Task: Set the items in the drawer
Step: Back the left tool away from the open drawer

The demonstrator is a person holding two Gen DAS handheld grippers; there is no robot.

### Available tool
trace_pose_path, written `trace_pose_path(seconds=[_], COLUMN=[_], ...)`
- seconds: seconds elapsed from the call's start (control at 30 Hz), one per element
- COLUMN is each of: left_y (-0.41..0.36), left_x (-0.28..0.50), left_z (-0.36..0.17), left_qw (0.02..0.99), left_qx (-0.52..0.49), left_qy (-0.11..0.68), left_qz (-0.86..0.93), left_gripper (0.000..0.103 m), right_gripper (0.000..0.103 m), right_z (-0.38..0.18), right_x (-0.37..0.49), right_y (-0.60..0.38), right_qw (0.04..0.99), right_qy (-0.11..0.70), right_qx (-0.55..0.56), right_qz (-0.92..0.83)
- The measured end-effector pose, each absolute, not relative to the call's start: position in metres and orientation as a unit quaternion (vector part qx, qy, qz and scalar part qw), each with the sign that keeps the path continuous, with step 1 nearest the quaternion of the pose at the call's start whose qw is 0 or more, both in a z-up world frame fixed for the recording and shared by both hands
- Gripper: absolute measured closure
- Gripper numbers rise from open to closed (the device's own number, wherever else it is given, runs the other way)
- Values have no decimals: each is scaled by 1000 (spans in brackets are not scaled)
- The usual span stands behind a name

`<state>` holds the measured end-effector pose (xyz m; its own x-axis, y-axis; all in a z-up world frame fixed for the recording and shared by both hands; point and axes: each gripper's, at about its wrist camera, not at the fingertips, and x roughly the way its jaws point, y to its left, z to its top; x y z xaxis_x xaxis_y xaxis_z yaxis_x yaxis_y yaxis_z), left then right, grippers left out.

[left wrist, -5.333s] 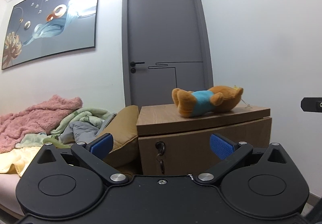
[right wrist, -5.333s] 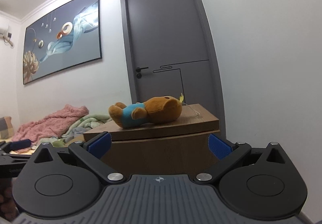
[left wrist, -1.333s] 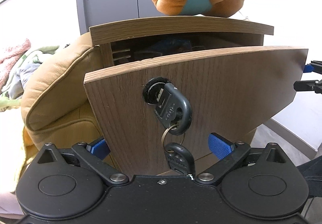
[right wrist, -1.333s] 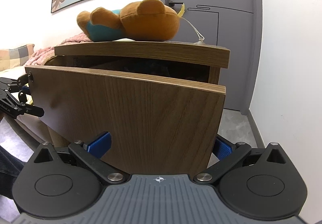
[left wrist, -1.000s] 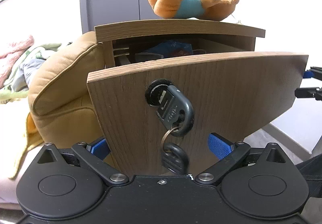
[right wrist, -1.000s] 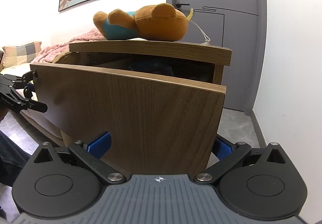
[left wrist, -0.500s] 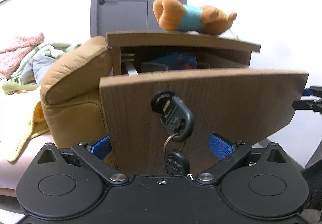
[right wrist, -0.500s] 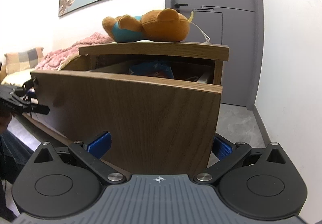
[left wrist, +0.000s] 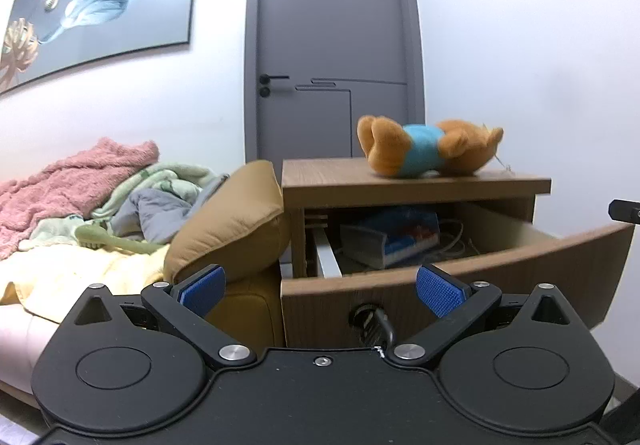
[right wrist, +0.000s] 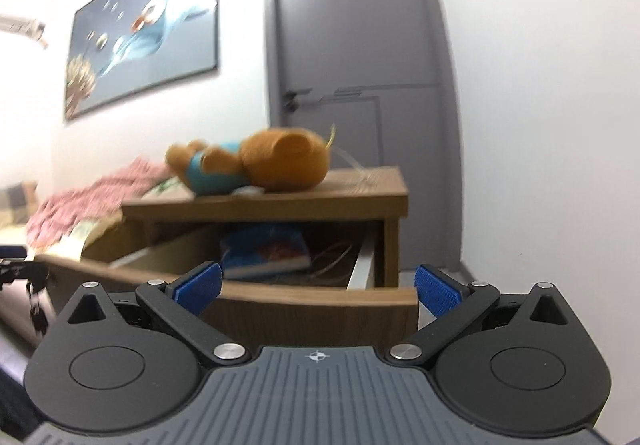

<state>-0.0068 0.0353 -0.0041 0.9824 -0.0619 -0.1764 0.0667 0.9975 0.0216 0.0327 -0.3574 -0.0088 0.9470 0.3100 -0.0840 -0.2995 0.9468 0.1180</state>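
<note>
A brown plush bear in a blue shirt lies on its side on top of the wooden nightstand; it also shows in the right wrist view. The drawer stands pulled out, with a blue book and white cables inside; the drawer also shows in the right wrist view. A key hangs in the drawer's lock. My left gripper is open and empty, just in front of the drawer front. My right gripper is open and empty, at the drawer's right front corner.
A tan cushion leans against the nightstand's left side. A bed with pink, green and grey blankets lies to the left. A grey door stands behind the nightstand. A white wall is on the right.
Both grippers have pulled back and risen from the drawer front. The drawer is open wider, and its inside now shows from above. The right view is blurred from motion.
</note>
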Motion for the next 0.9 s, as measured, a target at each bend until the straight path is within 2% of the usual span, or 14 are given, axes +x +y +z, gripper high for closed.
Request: trace_pose_path(seconds=[0.4,0.9], left_y=[-15,-33], left_x=[-2,19], left_z=[2,-6], left_qw=[996,998], left_qx=[60,19], left_qy=[51,53], left_qz=[-30,-13], left_gripper=[1,1], right_gripper=[0,0], right_z=[-5,-13], right_x=[19,32], right_y=[-310,-273], right_qw=[987,980], right_qy=[-20,-16], right_qx=[62,97], right_qz=[148,173])
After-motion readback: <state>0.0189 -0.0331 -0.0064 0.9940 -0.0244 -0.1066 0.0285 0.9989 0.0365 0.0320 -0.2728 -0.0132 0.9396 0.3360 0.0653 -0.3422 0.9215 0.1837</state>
